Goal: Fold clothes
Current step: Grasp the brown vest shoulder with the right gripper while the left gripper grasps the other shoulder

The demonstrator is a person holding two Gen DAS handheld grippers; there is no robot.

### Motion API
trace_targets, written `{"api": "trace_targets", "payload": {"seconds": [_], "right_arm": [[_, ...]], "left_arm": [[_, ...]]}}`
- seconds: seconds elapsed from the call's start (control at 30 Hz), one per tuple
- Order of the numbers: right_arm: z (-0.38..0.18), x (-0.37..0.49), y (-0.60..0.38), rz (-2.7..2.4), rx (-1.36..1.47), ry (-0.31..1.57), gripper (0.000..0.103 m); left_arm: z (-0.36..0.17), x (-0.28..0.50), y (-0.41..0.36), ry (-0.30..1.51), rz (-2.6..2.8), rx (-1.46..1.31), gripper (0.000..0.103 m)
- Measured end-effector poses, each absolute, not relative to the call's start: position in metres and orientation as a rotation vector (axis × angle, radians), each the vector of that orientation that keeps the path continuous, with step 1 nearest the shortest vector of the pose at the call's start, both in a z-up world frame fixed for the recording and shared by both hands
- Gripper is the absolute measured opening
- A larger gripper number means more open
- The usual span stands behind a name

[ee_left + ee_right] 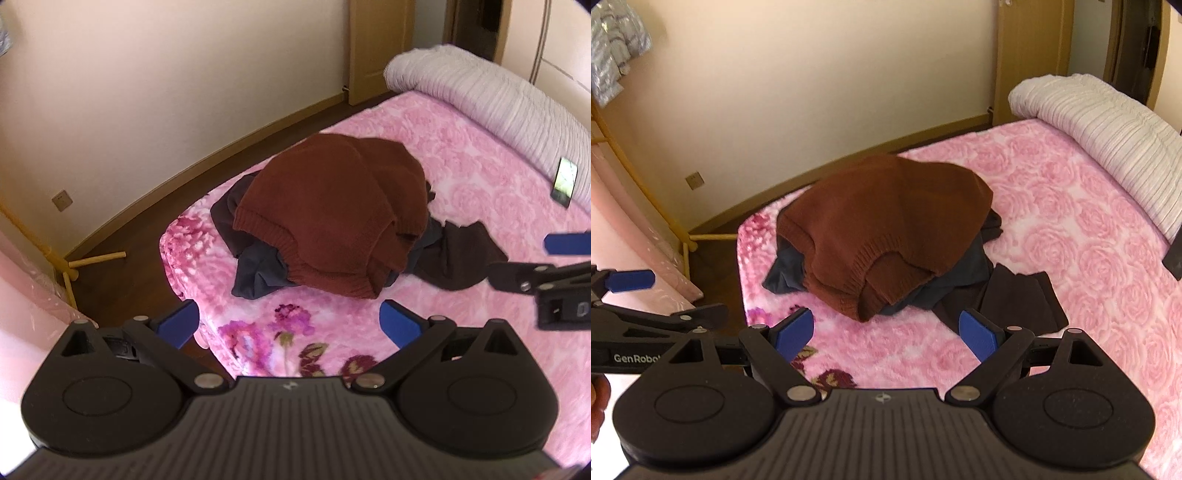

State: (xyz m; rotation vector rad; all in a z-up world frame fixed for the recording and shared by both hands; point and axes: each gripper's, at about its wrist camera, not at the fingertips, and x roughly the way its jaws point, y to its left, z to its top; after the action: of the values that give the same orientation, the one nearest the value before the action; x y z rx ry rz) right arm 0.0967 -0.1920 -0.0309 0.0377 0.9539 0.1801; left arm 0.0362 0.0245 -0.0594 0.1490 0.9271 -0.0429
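A rust-brown knit sweater (332, 206) lies heaped on top of a pile of dark clothes on the pink floral bed (480, 147). A dark grey-blue garment (258, 273) sticks out under it at the left, and a dark brown garment (461, 258) spreads to its right. The sweater also shows in the right wrist view (886, 229), with the dark brown garment (1015, 299) beside it. My left gripper (290, 325) is open and empty, above the bed's near corner, short of the pile. My right gripper (886, 332) is open and empty, just short of the pile.
A rolled white striped quilt (498, 99) lies along the bed's far right. A phone (564, 181) leans against it. The bed's left edge drops to a brown floor (122, 273) by the wall. A yellow wooden rack (646, 192) stands at the left.
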Motion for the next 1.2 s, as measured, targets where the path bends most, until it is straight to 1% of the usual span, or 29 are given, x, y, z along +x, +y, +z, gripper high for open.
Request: {"api": "trace_targets", "payload": {"seconds": [0.17,0.27,0.33,0.5,0.77,0.83,0.9,0.93,0.97,1.0,1.03,1.07,1.1,1.13,1.17,1.2], "right_arm": [[-0.051,0.107,-0.179,0.167,-0.012,0.978,0.088],[-0.071,0.118,-0.17,0.139,-0.048,0.987,0.088],[-0.086,0.125,-0.165,0.109,-0.075,0.99,0.088],[-0.121,0.136,-0.155,0.036,-0.146,0.994,0.088],[-0.161,0.133,-0.139,0.082,-0.279,0.932,0.088],[-0.175,0.133,-0.132,0.108,-0.333,0.904,0.088],[-0.187,0.131,-0.125,0.128,-0.369,0.869,0.088],[-0.192,0.129,-0.124,0.135,-0.381,0.849,0.088],[-0.198,0.128,-0.122,0.142,-0.392,0.829,0.088],[-0.203,0.126,-0.122,0.149,-0.398,0.809,0.088],[-0.208,0.123,-0.122,0.158,-0.4,0.787,0.088],[-0.214,0.119,-0.123,0.168,-0.405,0.763,0.088],[-0.219,0.115,-0.123,0.178,-0.409,0.738,0.088],[-0.224,0.111,-0.124,0.187,-0.413,0.712,0.088],[-0.229,0.107,-0.125,0.196,-0.418,0.685,0.088],[-0.234,0.105,-0.125,0.202,-0.431,0.659,0.088]], "left_arm": [[-0.095,0.062,0.04,0.895,-0.124,0.294,0.102],[-0.122,0.081,0.043,0.839,-0.242,0.421,0.102],[-0.142,0.089,0.04,0.767,-0.354,0.529,0.102],[-0.199,0.091,0.03,0.505,-0.661,0.824,0.102],[-0.268,0.088,0.032,0.247,-0.794,1.048,0.102],[-0.277,0.09,0.034,0.223,-0.795,1.052,0.095],[-0.28,0.096,0.035,0.244,-0.795,1.013,0.074],[-0.282,0.099,0.036,0.257,-0.786,0.991,0.069],[-0.282,0.101,0.038,0.265,-0.774,0.97,0.062],[-0.282,0.102,0.04,0.267,-0.761,0.947,0.053],[-0.282,0.102,0.044,0.267,-0.747,0.922,0.047],[-0.281,0.102,0.047,0.266,-0.735,0.898,0.036],[-0.28,0.102,0.048,0.265,-0.725,0.874,0.029],[-0.279,0.102,0.05,0.266,-0.72,0.849,0.025],[-0.276,0.103,0.051,0.268,-0.722,0.825,0.015],[-0.273,0.103,0.053,0.263,-0.725,0.8,0.01]]}}
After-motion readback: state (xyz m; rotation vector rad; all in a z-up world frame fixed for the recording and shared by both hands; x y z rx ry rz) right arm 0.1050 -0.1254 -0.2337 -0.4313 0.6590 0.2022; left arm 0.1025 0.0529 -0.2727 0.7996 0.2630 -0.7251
